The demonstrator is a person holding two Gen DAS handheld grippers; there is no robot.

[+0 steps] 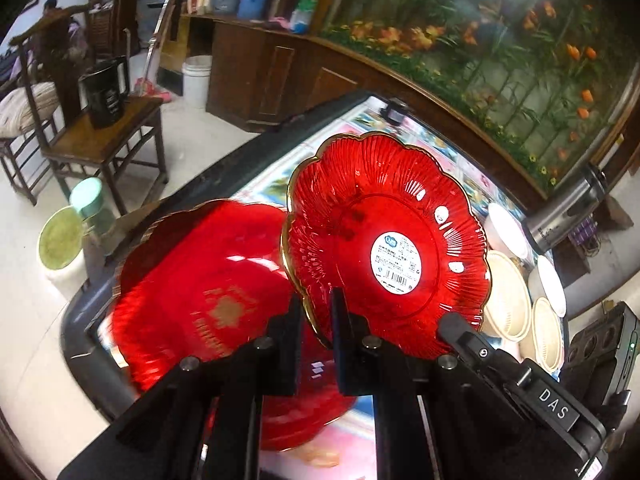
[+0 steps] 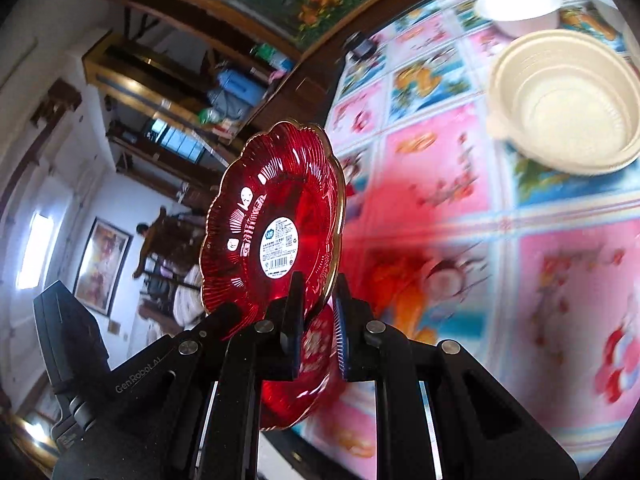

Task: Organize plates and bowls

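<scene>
My left gripper (image 1: 316, 320) is shut on the rim of a red gold-edged glass plate (image 1: 384, 240), held tilted with its labelled underside toward the camera. Another red plate (image 1: 200, 288) lies on the table at its left, blurred. My right gripper (image 2: 318, 308) is shut on the rim of a red gold-edged plate (image 2: 276, 220), held upright over the table edge. A further red plate (image 2: 304, 384) lies below the right fingers. The right gripper's black body (image 1: 520, 376) shows in the left wrist view.
Cream plastic bowls (image 1: 508, 296) and white bowls (image 1: 506, 230) stand at the table's right side; a cream bowl (image 2: 568, 100) and a white bowl (image 2: 520, 6) show in the right wrist view. A steel flask (image 1: 568, 208) stands behind them. The floral tablecloth (image 2: 460, 180) covers the table. A wooden chair (image 1: 104, 140) stands beside the table.
</scene>
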